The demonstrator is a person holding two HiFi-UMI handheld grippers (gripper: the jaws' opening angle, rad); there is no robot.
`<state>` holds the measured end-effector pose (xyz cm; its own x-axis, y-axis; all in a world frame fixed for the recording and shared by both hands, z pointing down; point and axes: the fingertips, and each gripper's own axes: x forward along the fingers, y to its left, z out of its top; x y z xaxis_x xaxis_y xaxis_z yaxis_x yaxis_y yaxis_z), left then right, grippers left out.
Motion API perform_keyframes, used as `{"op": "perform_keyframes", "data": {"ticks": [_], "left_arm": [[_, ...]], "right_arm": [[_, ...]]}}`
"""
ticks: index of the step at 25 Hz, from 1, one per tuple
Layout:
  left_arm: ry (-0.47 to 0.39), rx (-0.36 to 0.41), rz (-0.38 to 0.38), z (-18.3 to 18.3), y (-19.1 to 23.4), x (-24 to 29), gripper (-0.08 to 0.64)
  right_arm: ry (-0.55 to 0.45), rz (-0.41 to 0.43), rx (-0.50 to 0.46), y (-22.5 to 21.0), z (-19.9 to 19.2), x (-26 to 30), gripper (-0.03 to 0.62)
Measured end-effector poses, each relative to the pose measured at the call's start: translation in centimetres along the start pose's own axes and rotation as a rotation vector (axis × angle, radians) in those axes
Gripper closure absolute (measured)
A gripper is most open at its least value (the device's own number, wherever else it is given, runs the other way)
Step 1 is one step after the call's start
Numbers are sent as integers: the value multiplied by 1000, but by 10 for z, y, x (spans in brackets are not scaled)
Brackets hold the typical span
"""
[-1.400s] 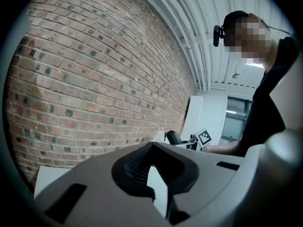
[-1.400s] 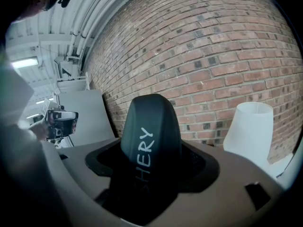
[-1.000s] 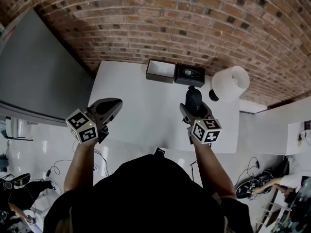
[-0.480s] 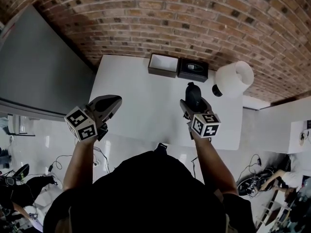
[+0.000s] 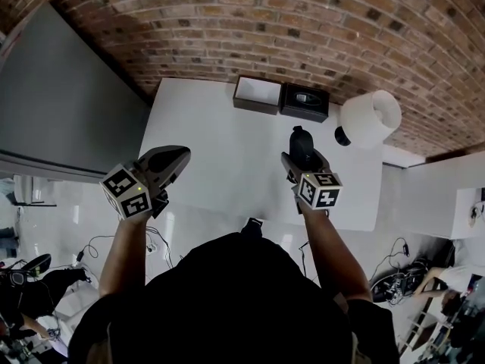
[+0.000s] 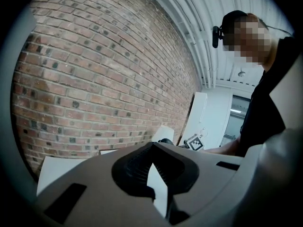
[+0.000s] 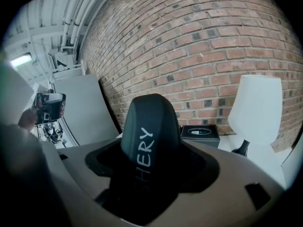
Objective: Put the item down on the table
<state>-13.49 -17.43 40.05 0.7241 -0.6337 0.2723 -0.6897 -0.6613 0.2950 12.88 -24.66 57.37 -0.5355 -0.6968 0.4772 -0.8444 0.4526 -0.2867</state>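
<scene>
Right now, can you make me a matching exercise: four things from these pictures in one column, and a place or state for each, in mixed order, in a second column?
Things:
1. left gripper
2. right gripper
3. lamp
4. open box

Places or states:
A. white, at the far right of the table
B. jaws closed on a black item
C. beside the black box, near the brick wall
D. nothing between its jaws

Pairs: 1-D, 2-B, 3-A, 4-C.
</scene>
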Motion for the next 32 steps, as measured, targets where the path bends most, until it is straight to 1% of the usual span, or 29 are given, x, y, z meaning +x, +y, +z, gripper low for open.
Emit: {"op": "perform_keyframes", "data": {"ticks": [8, 17, 23, 32], "left_arm": [[-2, -19, 7, -12, 2, 1, 545], [5, -41, 19, -20, 10, -2, 545], [9, -46, 32, -23, 12, -2, 546], [19, -59, 47, -27, 23, 1, 545]], "right_arm": [[36, 5, 4, -2, -18, 12, 236], [102, -2, 21, -9, -47, 29, 236], [137, 11, 57, -10, -62, 37, 236], [187, 9, 70, -18, -81, 57, 236]]}}
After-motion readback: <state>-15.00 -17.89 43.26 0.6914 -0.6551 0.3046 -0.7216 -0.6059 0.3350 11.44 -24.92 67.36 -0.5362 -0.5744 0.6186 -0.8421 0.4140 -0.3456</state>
